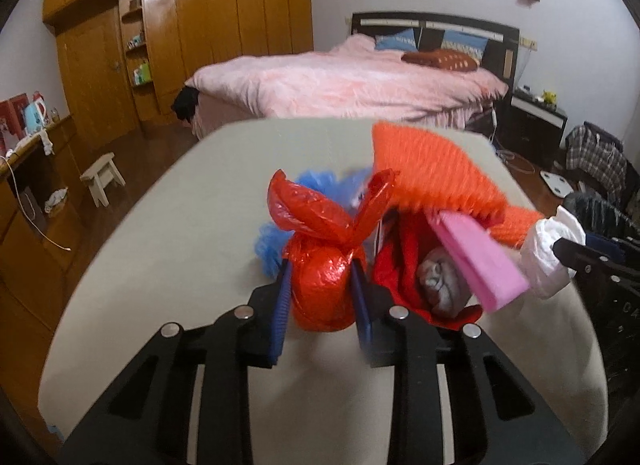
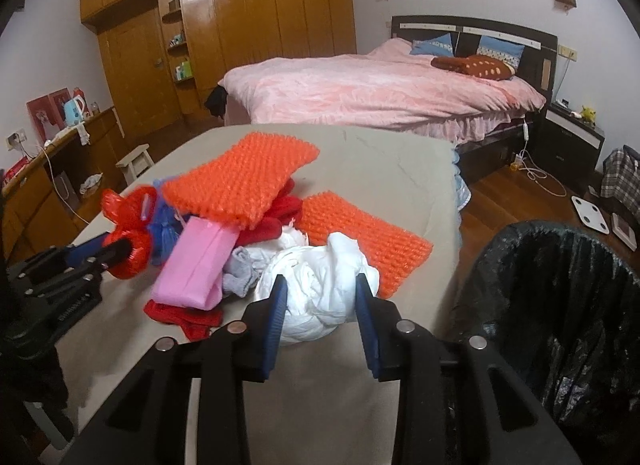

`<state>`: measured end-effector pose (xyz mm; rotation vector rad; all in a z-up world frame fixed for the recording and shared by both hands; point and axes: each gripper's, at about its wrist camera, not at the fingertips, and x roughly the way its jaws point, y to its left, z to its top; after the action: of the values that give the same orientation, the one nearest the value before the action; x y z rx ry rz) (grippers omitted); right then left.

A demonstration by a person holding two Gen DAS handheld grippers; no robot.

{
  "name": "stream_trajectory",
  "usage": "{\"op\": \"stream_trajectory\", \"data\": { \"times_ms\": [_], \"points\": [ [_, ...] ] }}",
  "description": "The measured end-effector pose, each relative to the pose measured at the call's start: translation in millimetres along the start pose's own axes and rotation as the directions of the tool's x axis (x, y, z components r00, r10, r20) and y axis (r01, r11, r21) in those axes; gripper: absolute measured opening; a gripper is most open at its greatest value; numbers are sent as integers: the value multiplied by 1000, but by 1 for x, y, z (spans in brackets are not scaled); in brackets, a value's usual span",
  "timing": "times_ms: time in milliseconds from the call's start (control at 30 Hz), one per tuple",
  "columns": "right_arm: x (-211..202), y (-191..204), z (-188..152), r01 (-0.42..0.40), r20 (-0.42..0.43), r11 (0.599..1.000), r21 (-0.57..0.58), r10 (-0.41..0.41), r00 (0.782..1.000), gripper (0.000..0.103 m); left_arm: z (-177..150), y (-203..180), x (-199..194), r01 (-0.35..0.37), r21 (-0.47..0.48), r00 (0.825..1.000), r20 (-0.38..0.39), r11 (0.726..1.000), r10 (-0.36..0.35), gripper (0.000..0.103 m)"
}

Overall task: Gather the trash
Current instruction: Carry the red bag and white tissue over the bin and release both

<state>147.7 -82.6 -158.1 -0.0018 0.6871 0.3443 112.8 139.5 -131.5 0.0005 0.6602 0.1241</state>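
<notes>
Left wrist: left gripper (image 1: pixel 320 269) fingers clench red bag (image 1: pixel 322 285); right gripper (image 2: pixel 320 285) grasps white bag (image 2: pixel 316 285)

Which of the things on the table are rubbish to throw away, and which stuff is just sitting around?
For the job:
- red knotted bag, in the left gripper
- white bundle, in the right gripper
- black-lined bin

Probably just lying about:
- orange mats
- pink packet
- red cloth
- grey sock
- bed

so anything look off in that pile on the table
Yes: clothes sit among the trash. A grey sock and a red garment lie under the pink packet, beside tied bags, so they look misplaced.
</notes>
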Motion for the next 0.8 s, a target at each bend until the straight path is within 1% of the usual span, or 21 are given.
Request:
{"op": "stream_trajectory", "data": {
  "times_ms": [167, 267, 300, 433, 500, 667, 800],
  "points": [
    [-19, -4, 5, 6, 39, 1000, 11, -6, 999, 34, 14, -7, -26, 27, -2, 998, 50, 1000, -27, 28],
    [-33, -9, 8, 16, 68, 1000, 17, -17, 998, 34, 22, -22, -40, 61, 15, 995, 81, 998, -62, 28],
    [-39, -13, 9, 21, 79, 1000, 23, -23, 997, 34, 26, -30, -45, 82, 25, 992, 90, 996, -84, 28],
    [-56, -32, 9, 47, 103, 997, 58, -53, 993, 34, 33, -59, -52, 139, 60, 984, 102, 988, -144, 28],
    [-66, -44, 7, 72, 110, 994, 78, -80, 991, 34, 35, -78, -53, 181, 78, 977, 98, 980, -188, 28],
    [-85, -74, -3, 141, 112, 983, 120, -155, 982, 34, 34, -118, -55, 250, 138, 960, 97, 958, -264, 28],
    [-101, -102, -12, 204, 106, 966, 156, -222, 969, 34, 35, -152, -55, 311, 180, 940, 85, 933, -330, 28]
  ]
}}
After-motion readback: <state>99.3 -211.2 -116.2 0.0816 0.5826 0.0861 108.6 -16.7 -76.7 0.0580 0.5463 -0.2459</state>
